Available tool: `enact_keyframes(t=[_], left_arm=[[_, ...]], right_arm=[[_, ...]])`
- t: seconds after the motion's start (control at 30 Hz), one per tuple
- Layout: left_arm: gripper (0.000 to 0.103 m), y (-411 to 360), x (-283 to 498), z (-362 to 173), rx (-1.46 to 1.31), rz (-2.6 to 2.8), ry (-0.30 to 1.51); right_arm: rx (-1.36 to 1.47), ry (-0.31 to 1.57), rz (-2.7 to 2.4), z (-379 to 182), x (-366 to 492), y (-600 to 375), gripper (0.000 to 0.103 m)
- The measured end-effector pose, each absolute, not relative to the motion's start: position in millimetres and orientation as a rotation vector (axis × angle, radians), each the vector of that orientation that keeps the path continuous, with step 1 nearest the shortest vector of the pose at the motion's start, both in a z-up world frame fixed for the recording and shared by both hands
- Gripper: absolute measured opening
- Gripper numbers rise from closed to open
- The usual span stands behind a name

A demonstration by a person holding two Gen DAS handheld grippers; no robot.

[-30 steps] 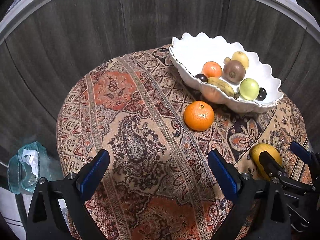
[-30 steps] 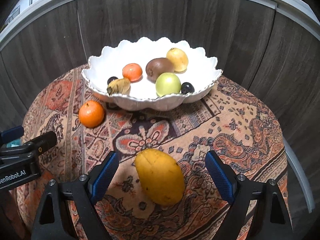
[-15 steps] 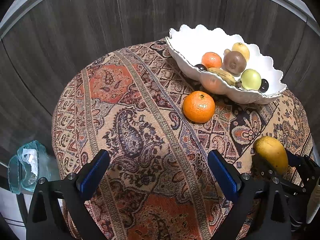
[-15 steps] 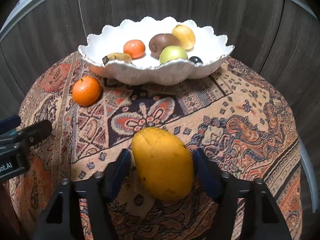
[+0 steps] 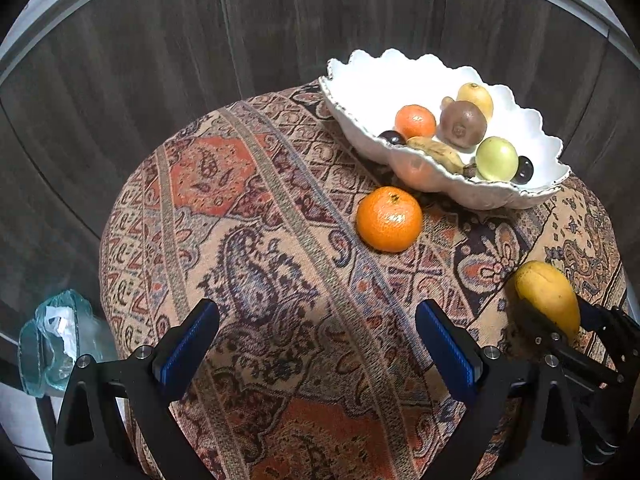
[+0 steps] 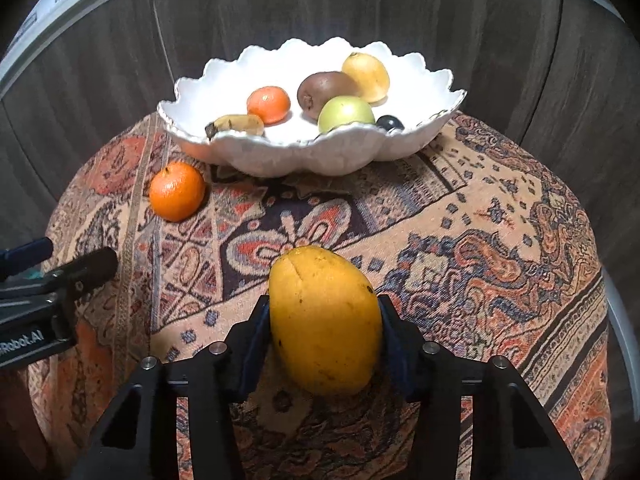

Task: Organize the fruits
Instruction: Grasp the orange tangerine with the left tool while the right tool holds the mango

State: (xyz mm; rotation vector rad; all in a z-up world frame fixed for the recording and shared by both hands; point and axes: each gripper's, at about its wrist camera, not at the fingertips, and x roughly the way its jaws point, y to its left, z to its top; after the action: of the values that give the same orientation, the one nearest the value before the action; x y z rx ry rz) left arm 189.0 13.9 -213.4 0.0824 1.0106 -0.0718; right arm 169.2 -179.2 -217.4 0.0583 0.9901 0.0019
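The mango point(image 6: 325, 320), long axis running up-frame toward the bowl point(image 6: 280, 156), is being clamped by the closing right gripper point(image 6: 322, 320); the left gripper point(image 5: 316, 344) is held apart, empty.

Both tools are built alike. The left gripper point(image 5: 316, 344) has two matte black fingers point(image 5: 100, 408) shaped as open triangular frames, each ending in a ribbed blue pad point(image 5: 186, 346). Round silver screw heads point(image 5: 85, 360) sit along each frame. The right gripper point(image 6: 324, 340) shows the same black triangular frames with silver screws point(image 6: 219, 347). White lettering point(image 6: 20, 344) reading "Robot.AI" marks the left gripper's black side.
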Motion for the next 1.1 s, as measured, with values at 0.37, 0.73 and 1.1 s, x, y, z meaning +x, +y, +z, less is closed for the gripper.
enact_keyframes(t=[0.37,0.73,1.1], left_arm=[[0.100,-9,215,-209,0.098,-0.147,0.995],[0.097,-27,239,-223,0.143,-0.201,0.986],[0.077,-35,252,-234,0.158,-0.231,0.984]], right_arm=[[0.093,0.918,-0.037,-188,174,-191,0.051],[0.113,0.919,-0.120,-183,186,-201,0.051],[0.127,0.940,-0.131,-193,193,-203,0.051]])
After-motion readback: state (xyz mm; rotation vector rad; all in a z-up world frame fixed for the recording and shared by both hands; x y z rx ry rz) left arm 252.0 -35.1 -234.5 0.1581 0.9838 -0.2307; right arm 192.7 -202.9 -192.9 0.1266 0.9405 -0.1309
